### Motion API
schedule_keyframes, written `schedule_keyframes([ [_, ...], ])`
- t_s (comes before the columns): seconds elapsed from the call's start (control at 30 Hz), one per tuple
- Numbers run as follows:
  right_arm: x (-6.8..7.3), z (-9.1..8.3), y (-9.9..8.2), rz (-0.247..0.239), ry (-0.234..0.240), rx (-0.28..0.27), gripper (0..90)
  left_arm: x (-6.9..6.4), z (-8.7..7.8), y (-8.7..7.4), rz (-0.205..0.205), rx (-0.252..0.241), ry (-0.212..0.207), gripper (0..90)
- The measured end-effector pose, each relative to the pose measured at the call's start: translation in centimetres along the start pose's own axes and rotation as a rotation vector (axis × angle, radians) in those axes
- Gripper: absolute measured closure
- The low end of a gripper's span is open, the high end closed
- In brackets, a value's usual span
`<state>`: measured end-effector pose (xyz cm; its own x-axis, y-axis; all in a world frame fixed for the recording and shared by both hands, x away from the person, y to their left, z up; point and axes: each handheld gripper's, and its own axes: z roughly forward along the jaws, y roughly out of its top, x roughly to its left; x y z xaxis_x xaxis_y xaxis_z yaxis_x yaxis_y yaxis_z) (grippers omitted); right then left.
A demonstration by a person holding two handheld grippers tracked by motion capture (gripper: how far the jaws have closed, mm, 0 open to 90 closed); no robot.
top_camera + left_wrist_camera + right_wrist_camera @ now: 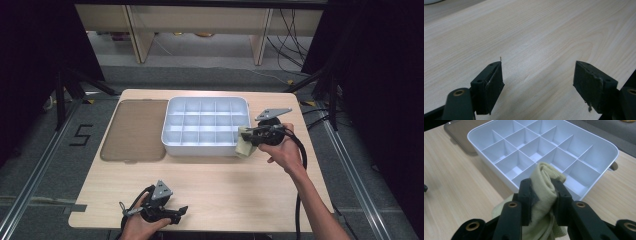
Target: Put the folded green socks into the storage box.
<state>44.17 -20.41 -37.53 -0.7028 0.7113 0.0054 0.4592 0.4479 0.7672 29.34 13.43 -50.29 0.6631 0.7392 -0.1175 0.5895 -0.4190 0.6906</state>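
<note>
The rolled cloth (546,186) is pale yellow-green, a soft knit bundled into a thick roll with its folded end up and loose ends hanging below. It is pinched at its middle and raised off the table, just at the near right corner of the white divided tray (486,133). In the high view the cloth (245,144) sits against that tray's (170,145) right front corner, its upper end at the rim, over the nearest corner compartment.

A translucent brown lid (135,131) lies flat on the light wooden desk (225,185), just left of the tray. Beyond the desk, wooden furniture legs (140,35) and loose cables (292,35) cross the grey floor (200,70).
</note>
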Motion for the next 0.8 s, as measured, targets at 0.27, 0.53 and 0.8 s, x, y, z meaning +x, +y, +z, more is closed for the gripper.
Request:
schedule_keyframes([
  [0.27, -1.0, 0.5, 0.9, 0.010, -0.013, 0.034, 72.4, 0.0, 0.1, -0.1, -0.015, -0.008, 0.011, 23.2],
  [0.53, -1.5, 1.2, 1.6, 0.026, -0.032, 0.060, 72.4, 0.0, 0.1, -0.1, -0.012, -0.006, 0.011, 23.2],
  [0.8, -2.3, 2.3, 2.4, 0.020, -0.059, 0.068, 72.4, 0.0, 0.1, -0.1, -0.010, -0.004, 0.008, 23.2],
])
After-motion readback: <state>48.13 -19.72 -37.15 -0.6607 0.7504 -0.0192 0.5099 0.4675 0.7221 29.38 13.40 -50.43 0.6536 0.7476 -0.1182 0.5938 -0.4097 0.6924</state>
